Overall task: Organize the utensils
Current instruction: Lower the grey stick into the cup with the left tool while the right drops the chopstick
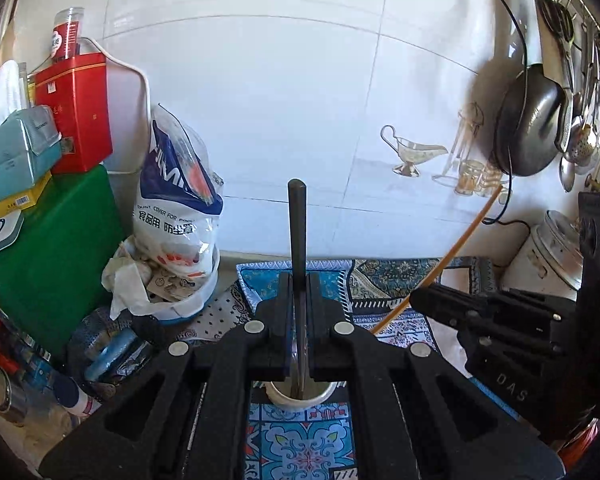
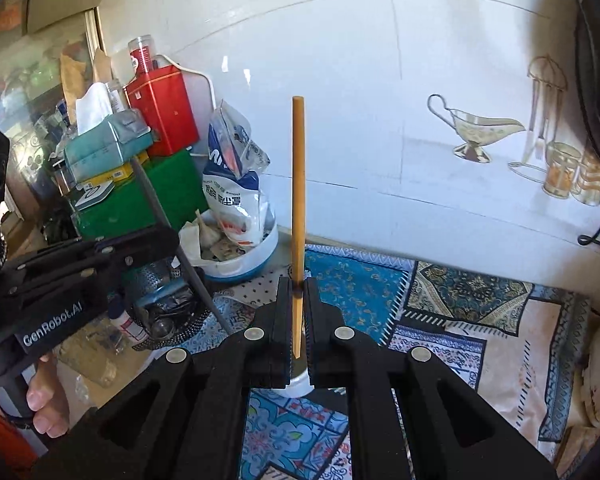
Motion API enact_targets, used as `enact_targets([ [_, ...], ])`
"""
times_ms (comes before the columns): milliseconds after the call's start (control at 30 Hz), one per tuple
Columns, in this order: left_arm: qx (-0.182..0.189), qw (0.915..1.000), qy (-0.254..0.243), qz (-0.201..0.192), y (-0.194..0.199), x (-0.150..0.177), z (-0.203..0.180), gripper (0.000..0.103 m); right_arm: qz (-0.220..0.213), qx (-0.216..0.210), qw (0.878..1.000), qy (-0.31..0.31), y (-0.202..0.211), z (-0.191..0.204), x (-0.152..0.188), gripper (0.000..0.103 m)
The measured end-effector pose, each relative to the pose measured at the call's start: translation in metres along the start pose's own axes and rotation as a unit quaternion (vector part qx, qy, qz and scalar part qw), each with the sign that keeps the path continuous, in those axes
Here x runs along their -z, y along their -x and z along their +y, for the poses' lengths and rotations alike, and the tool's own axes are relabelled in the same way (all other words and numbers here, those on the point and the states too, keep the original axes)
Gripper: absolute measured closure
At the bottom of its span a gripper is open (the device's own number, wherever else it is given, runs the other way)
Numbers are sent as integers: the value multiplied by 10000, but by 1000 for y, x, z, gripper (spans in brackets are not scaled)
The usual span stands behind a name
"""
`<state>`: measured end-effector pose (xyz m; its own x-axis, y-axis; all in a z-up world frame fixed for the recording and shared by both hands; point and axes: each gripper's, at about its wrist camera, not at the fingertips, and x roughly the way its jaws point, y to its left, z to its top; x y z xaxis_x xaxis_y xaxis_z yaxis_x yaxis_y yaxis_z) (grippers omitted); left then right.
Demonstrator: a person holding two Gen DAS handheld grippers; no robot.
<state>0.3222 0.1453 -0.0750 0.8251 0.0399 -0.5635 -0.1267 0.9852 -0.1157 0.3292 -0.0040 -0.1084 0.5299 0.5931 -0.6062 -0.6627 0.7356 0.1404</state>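
- Your left gripper (image 1: 299, 280), lower centre of the left wrist view, is clenched on a dark-handled utensil (image 1: 297, 220) standing upright.
- Its lower end hangs over a white cup (image 1: 300, 398) on the patterned cloth (image 1: 300, 448).
- Your right gripper (image 2: 298, 284) grasps a wooden chopstick (image 2: 298, 184), upright at frame centre.
- A red tin (image 1: 76, 112) sits upper left.

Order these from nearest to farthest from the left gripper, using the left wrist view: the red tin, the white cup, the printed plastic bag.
1. White cup: just below the left gripper.
2. Printed plastic bag: left, in the bowl.
3. Red tin: far left, on the green box.
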Motion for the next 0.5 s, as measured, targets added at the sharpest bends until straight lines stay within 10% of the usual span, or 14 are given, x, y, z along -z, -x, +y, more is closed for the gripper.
enact_targets([
  [500,-230,9958,114,875,-85,31,20,99,1017,179,9947,-3,-77,-4,23,98],
])
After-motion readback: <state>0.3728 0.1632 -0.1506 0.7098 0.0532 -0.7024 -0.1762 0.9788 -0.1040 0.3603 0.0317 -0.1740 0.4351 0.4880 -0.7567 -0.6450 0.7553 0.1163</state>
